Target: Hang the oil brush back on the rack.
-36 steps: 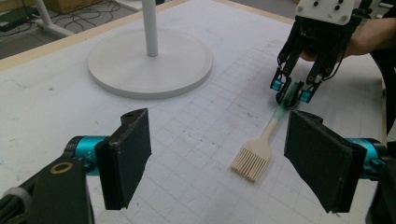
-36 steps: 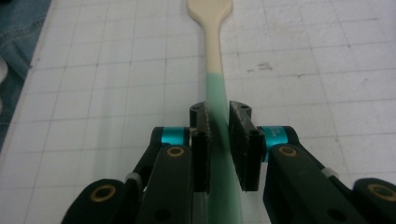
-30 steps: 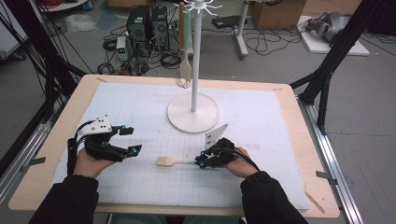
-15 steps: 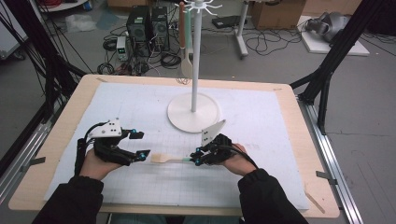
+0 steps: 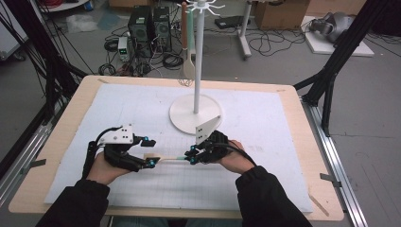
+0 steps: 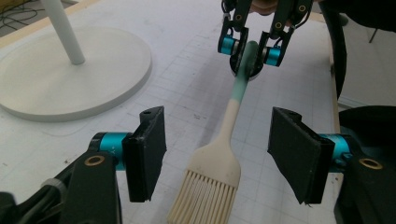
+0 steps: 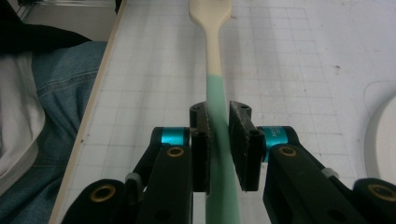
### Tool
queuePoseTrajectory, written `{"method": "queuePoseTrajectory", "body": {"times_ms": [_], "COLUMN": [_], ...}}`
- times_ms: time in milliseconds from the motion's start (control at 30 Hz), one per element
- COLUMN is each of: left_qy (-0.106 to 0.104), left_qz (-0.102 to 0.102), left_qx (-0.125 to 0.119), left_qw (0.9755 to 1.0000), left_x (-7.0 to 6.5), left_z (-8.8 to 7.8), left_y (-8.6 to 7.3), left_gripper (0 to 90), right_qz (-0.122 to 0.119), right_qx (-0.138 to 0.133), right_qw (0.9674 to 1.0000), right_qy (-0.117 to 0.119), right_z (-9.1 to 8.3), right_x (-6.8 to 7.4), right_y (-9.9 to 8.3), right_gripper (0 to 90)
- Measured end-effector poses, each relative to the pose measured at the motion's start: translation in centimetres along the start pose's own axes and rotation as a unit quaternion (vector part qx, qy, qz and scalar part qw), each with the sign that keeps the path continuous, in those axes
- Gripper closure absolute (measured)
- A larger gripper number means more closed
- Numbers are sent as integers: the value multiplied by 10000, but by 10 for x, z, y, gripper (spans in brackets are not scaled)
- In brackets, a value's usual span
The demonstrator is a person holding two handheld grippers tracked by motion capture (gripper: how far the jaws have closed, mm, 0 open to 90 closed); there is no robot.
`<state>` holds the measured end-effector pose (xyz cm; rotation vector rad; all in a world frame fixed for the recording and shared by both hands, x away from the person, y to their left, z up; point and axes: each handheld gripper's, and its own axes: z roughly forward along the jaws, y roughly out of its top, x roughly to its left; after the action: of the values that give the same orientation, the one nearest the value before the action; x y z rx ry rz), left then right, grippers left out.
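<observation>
— What is your left tool (image 5: pixel 147 152) doing?

— Its jaws stand apart and have just been closing. The cream head of the pastry brush (image 6: pixel 219 158) lies between my pads (image 6: pixel 148 154), but neither pad presses on it.

— Where is the brush on the counter (image 5: pixel 71 118)?

— In the high view it lies level at about six o'clock from the white stand (image 5: pixel 195 113), near the front edge, over the gridded mat (image 5: pixel 265 142), its bristles toward nine o'clock.

— And your right tool (image 5: pixel 193 156)?

— It is clamped on the brush's green handle. In the right gripper view the handle runs straight up to twelve o'clock between my two black pads (image 7: pixel 243 149), which squeeze it from both sides.
</observation>
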<state>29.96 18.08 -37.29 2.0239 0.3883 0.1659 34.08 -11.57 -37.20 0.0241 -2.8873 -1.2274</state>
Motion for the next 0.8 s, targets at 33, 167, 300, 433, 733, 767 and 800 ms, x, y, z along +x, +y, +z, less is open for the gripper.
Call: {"method": "queuePoseTrajectory", "body": {"times_ms": [33, 167, 300, 433, 733, 767, 800], "left_qy": [-21, -132, -190, -269, -379, -373, -386], "left_qz": [2, 80, 98, 132, 211, 206, 206], "left_qx": [23, 55, 144, 200, 466, 484, 512], "left_qw": [10000, 9999, 9997, 9994, 9980, 9979, 9977], "left_x": [0, -1, -1, -1, 0, 0, 0], "left_z": [1, 3, 5, 7, 10, 11, 11], "left_y": [0, -1, -2, -3, -5, -6, -6], "left_gripper": [387, 449, 470, 519, 626, 628, 638], "right_qz": [-49, -109, -171, -221, -317, -315, -339], "right_qx": [16, -2, 21, 14, 81, 112, 92], "right_qw": [10000, 9999, 9998, 9997, 9993, 9993, 9992], "right_qy": [3, 48, 81, 108, 178, 168, 185], "right_z": [1, 4, 6, 8, 15, 15, 16], "right_x": [0, 2, 2, 3, 3, 3, 3], "right_y": [2, 8, 13, 19, 29, 30, 30], "right_gripper": [791, 791, 791, 791, 791, 791, 791]}}
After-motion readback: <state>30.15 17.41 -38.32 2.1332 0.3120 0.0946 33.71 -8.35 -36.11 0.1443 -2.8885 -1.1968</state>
